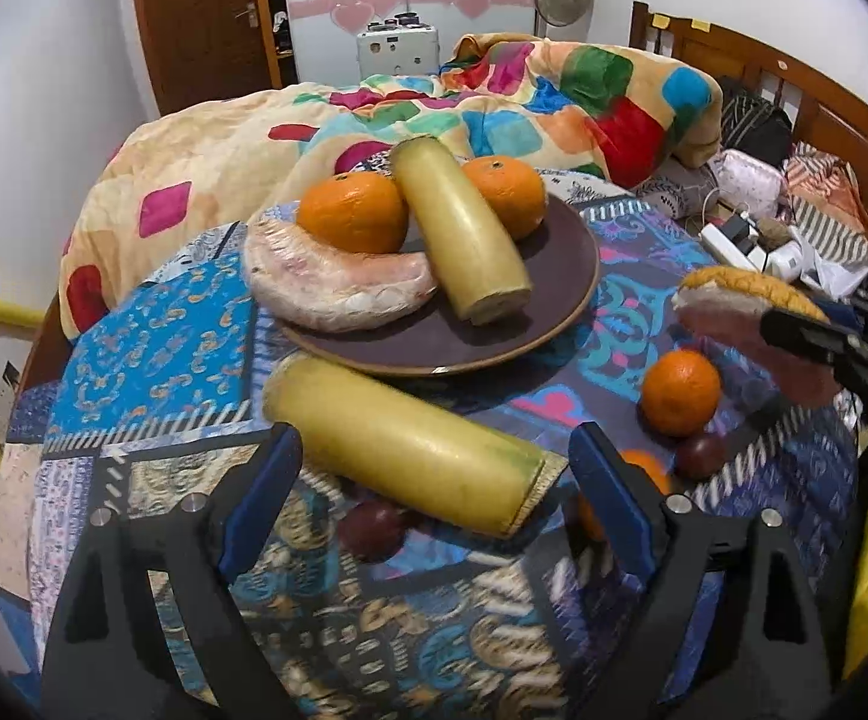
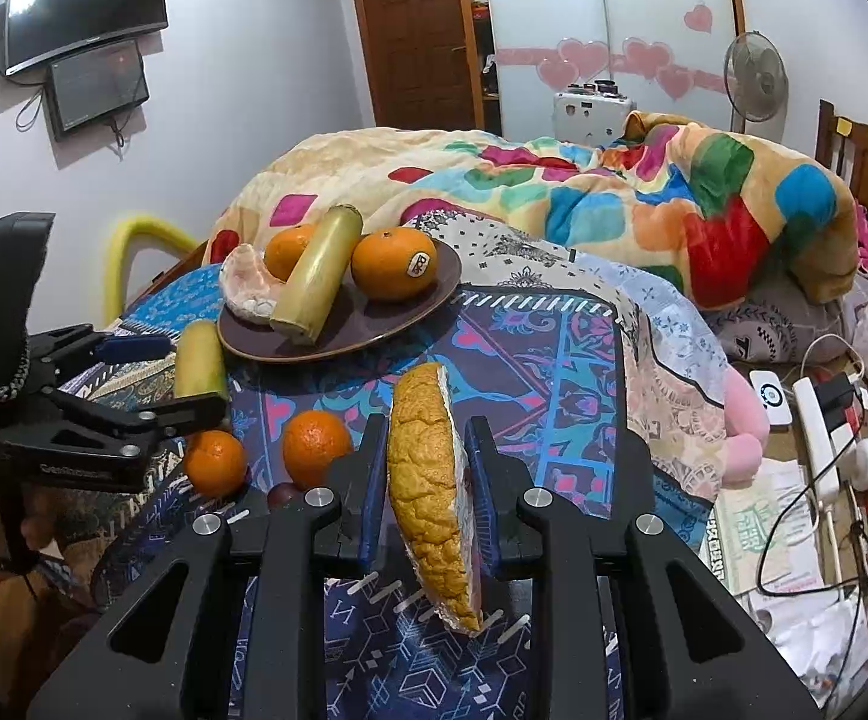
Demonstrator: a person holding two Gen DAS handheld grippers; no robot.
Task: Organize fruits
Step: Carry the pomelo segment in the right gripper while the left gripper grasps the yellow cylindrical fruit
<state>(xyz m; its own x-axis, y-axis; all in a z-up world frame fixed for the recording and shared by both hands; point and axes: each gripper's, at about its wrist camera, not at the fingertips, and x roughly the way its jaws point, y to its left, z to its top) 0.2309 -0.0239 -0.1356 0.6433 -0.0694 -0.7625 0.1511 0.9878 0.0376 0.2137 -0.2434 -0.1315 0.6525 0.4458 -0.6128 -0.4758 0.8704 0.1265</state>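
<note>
Right claw (image 2: pixel 425 468) grips pomelo wedge (image 2: pixel 425 480) | left claw (image 1: pixel 434 498) wide, astride sugarcane piece (image 1: pixel 404 444)

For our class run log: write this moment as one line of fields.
left hand-held gripper: open, straddling yellow cylinder | right hand-held gripper: shut on pomelo wedge | plate: two oranges, cylinder, peeled segment
</note>
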